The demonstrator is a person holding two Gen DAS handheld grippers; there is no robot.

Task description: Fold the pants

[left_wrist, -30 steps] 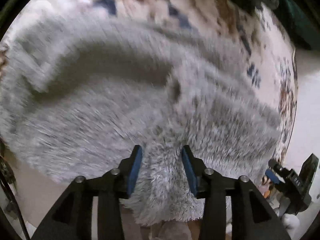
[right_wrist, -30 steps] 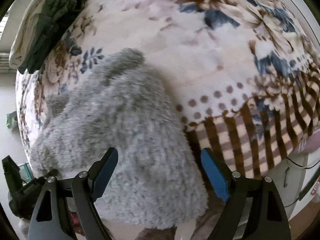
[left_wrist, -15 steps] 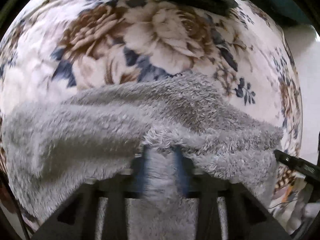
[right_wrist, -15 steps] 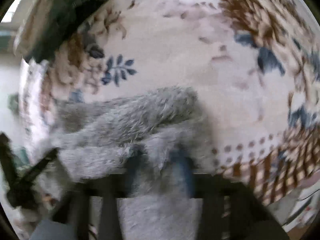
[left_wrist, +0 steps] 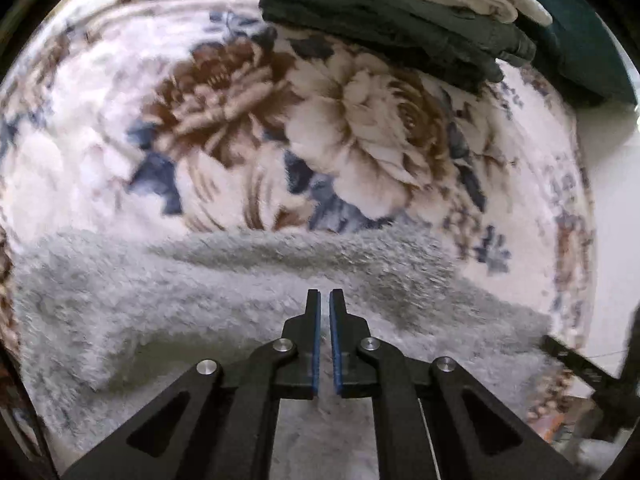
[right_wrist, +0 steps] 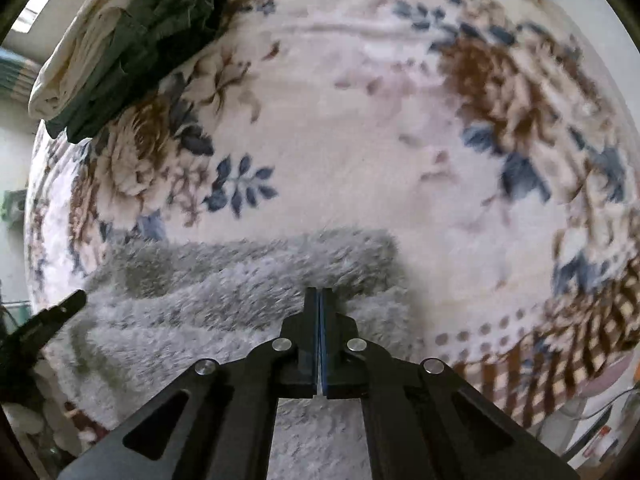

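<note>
The pants (left_wrist: 240, 292), grey and fluffy, are spread across the lower half of both wrist views on a floral blanket (left_wrist: 360, 140); in the right view they (right_wrist: 224, 292) fill the lower left and centre, with a folded edge running across the middle of the frame. The left gripper (left_wrist: 325, 300) is seen at bottom centre of its view, its jaws drawn narrow with a thin slit between the blue pads; whether cloth is pinched there cannot be told. The right gripper (right_wrist: 319, 298) is seen at bottom centre of its own view, its jaws pressed together over the pants' folded edge, and a grasp of the cloth cannot be confirmed. A stack of folded clothes (left_wrist: 400, 16), dark green under cream, is seen at the upper right of the left view and at the upper left of the right view (right_wrist: 120, 48), well apart from the pants. The left view is blurred in places.
</note>
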